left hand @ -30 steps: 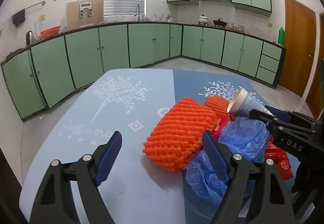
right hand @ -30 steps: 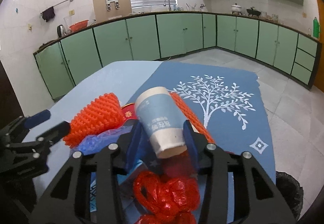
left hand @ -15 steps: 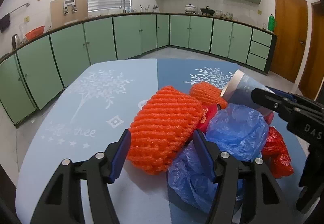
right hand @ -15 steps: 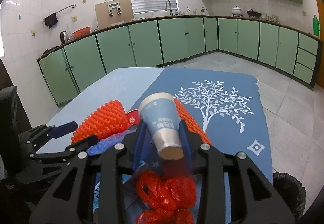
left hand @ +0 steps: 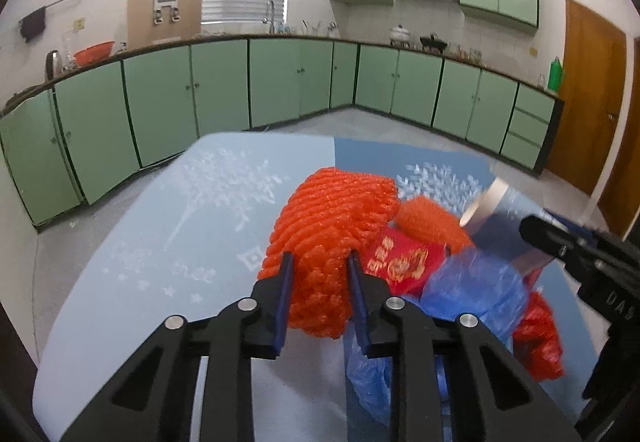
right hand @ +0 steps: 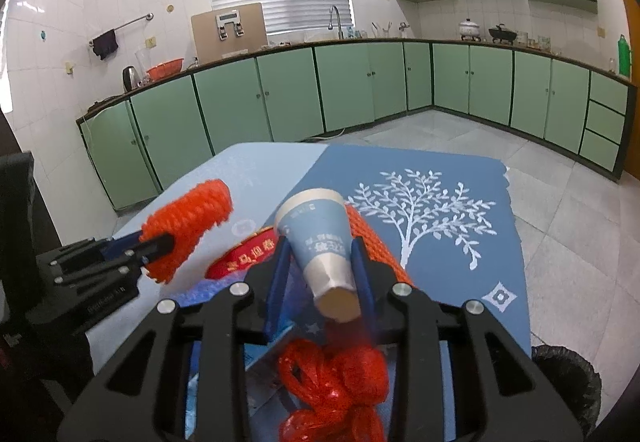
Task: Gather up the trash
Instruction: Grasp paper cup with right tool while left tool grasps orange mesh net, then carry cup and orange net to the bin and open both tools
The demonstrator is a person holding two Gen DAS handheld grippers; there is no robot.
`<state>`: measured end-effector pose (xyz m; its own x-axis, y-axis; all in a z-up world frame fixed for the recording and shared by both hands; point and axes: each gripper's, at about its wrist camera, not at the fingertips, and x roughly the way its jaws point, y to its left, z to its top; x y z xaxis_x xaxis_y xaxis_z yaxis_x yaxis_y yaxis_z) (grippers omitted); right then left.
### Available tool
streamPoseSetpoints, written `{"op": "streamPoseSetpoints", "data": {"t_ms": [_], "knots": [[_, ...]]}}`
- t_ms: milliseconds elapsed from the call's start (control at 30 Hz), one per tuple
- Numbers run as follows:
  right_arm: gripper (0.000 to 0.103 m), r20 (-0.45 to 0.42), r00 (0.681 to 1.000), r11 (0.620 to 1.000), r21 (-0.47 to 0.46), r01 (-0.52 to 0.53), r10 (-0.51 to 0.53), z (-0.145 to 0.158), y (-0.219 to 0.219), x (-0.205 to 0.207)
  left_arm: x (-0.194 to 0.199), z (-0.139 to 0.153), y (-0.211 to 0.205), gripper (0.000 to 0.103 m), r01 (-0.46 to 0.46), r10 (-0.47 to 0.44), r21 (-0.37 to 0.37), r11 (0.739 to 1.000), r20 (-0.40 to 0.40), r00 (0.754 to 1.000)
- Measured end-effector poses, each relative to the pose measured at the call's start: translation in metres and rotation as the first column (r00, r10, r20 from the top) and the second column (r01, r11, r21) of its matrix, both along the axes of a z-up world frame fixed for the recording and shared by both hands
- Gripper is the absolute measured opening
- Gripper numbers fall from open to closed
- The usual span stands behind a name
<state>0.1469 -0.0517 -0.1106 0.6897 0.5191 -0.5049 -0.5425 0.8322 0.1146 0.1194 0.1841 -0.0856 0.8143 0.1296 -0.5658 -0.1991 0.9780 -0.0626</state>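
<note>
At left, our left gripper [left hand: 320,262] has just been closing and now clamps the orange foam net [left hand: 332,218], which rides clear of the blue table [left hand: 160,242]. At centre, a red packet [left hand: 400,262], a second orange net [left hand: 428,222], a blue plastic bag [left hand: 472,290] and a red plastic bag [right hand: 336,382] lie heaped on the table, none of them collected yet. At right, our right gripper [right hand: 320,262], whose jaws have also just been closing, pinches the paper cup [right hand: 324,242] near its base. A black-lined bin [right hand: 568,378] waits at the table's far right corner (presumably where all this goes). We judge the job barely begun: two pieces in hand, nothing binned.
</note>
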Motion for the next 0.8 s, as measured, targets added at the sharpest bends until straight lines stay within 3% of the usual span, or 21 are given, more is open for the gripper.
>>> {"op": "streamPoseSetpoints", "data": {"t_ms": [433,800], "knots": [[0.025,0.071,0.997,0.997,0.069,-0.035,0.03,0.042,-0.011,-0.018,-0.015,0.051,-0.02,0.024,0.043,-0.042,-0.007,0.999,0.11,0.993],[0.025,0.133,0.99,0.995,0.091,0.029,-0.041,0.07,-0.054,-0.04,-0.016,0.07,-0.068,0.023,0.162,-0.16,-0.002,0.987,0.152,0.975]]}}
